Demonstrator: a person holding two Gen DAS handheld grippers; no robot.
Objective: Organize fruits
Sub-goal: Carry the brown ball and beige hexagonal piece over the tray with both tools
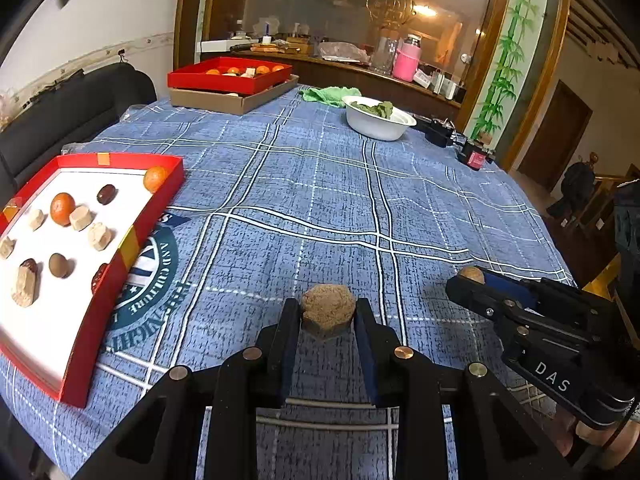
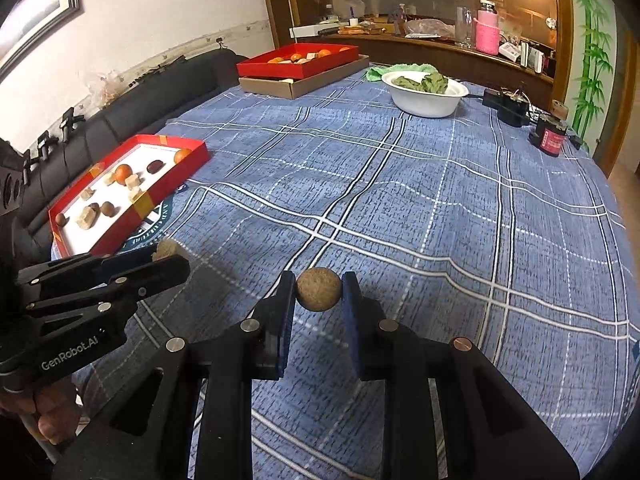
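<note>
Both grippers are pitched down over the table, side by side. The left gripper [image 1: 327, 312] is clamped on a tan chunk [image 1: 328, 310], and the right gripper [image 2: 319, 289] pinches a brown ball [image 2: 319, 289]. Fingers [image 2: 48, 420] wrap the left handle.

Far red tray's [image 1: 230, 78] contents too small to identify

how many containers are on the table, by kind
red trays: 2, the near red tray and the far red tray
cardboard box: 1
white bowl: 1
total: 4
</note>
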